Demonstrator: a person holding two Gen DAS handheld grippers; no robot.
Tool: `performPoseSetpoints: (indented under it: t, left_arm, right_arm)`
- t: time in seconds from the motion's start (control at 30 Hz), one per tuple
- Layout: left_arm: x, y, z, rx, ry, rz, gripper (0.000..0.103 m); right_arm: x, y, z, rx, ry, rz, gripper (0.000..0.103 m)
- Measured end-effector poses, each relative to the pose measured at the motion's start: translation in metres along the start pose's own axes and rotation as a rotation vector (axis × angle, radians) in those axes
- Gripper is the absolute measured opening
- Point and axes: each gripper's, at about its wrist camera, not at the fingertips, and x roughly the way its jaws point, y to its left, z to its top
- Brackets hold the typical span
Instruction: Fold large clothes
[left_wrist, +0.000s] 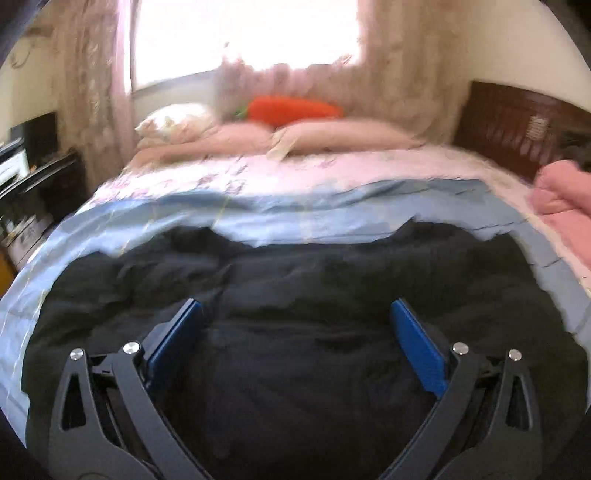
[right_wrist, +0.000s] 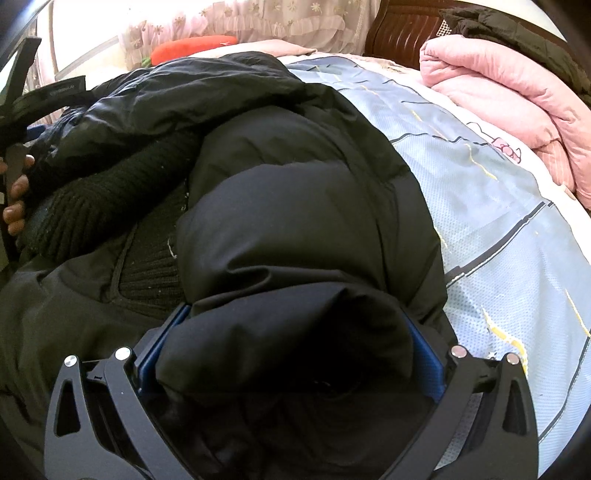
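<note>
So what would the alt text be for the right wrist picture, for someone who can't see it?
The right tool grips a puffy fold of a black padded jacket lying on a light blue patterned bed sheet. A folded pink quilt sits at the upper right, and a hand holding the other tool shows at the left edge.

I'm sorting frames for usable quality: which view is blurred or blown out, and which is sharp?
Left wrist view: motion-blurred throughout, and the window is blown out to white, so the black jacket shows little detail. Right wrist view: sharp, evenly lit, with quilting and knit ribbing legible on the jacket; only the fabric between the right tongs falls into deep shadow. Both show fisheye curving.
</note>
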Motion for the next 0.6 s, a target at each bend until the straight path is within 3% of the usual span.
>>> performPoseSetpoints:
  t: [0.03, 0.17, 0.3, 0.37, 0.43, 0.57, 0.6]
  left_arm:
    - [0.016, 0.001, -0.002, -0.001, 0.067, -0.011, 0.101]
    - [0.015, -0.011, 0.011, 0.095, 0.106, 0.025, 0.101]
    - [-0.071, 0.008, 0.01, 0.095, -0.087, -0.006, 0.101]
    - [-0.122, 0.028, -0.018, 0.098, -0.144, 0.019, 0.101]
    - [-0.153, 0.053, -0.052, 0.074, -0.149, 0.002, 0.101]
    - [-0.153, 0.109, -0.122, -0.009, 0.004, -0.025, 0.101]
    - [-0.143, 0.125, -0.139, -0.046, 0.085, -0.04, 0.101]
  right_arm:
    - [0.0, 0.0, 0.0, -0.001, 0.0, -0.001, 0.102]
    - [0.001, -0.003, 0.0, 0.001, 0.002, 0.004, 0.102]
    - [0.002, -0.003, 0.001, 0.001, 0.004, 0.003, 0.102]
    - [0.002, -0.003, 0.002, -0.001, 0.005, 0.001, 0.102]
    - [0.001, -0.004, 0.003, -0.001, 0.011, 0.002, 0.102]
    - [-0.008, -0.008, 0.007, 0.022, 0.031, 0.026, 0.102]
    - [-0.014, -0.008, 0.007, 0.029, 0.034, 0.022, 0.102]
